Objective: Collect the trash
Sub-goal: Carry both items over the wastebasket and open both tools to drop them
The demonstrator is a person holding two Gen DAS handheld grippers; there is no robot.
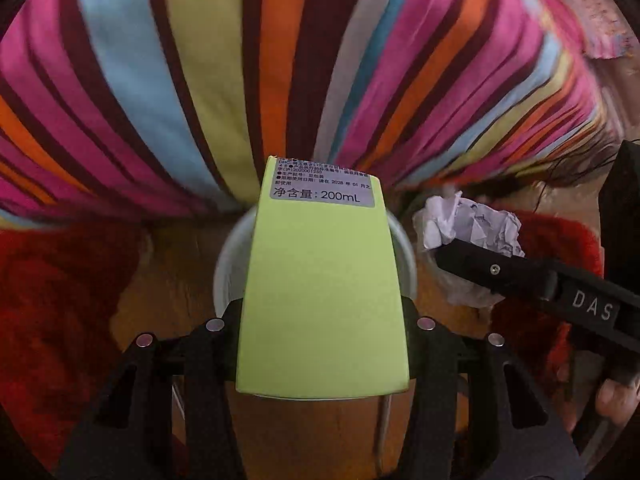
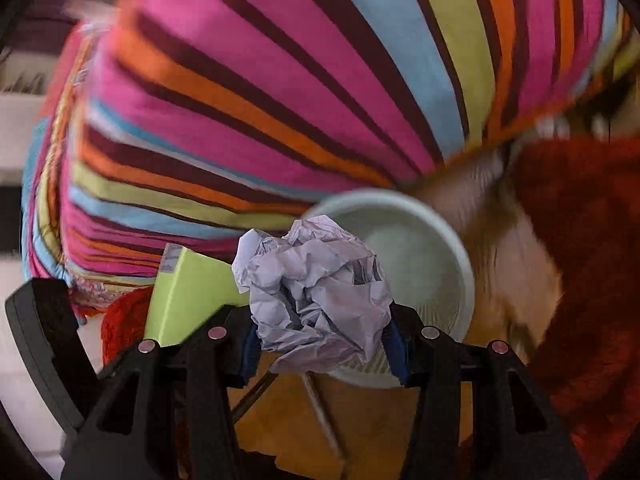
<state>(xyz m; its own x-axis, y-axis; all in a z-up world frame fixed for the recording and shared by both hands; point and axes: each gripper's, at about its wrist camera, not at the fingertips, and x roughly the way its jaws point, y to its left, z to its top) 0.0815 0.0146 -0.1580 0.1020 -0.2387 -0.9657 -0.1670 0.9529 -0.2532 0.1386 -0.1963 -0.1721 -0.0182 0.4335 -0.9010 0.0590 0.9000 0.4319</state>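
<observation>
Both claws are loaded and converge over one small white bin (image 2: 424,264), and that crowding is the main hazard. The left claw (image 1: 322,320) pinches a lime-green carton (image 1: 320,288) marked 200mL by its sides, holding it lengthwise above the bin's mouth, while the right claw (image 2: 320,344) is pressed onto a crumpled paper ball (image 2: 316,296) just beside the carton and over the near rim. In the left wrist view the right claw's black finger already reaches in close to the carton's right edge, so if both lower together they will likely knock each other, or one piece may glance off the other and land outside. The carton looks almost as wide as the bin opening from this angle; released flat or tilted, it could bridge the rim or tip the light bin over, and I judge an end-first drop safer. The paper, being springy, may cling to a pad or bounce out if let go off-centre. Around them, a large striped cushion (image 1: 280,60) in pink, orange, blue and yellow-green presses right up behind the bin and limits any approach from the far side. A fuzzy red cover (image 2: 580,260) lies to either side, over what seems a wooden floor (image 2: 360,420), and could swallow stray trash. How full the bin is stays partly hidden.
</observation>
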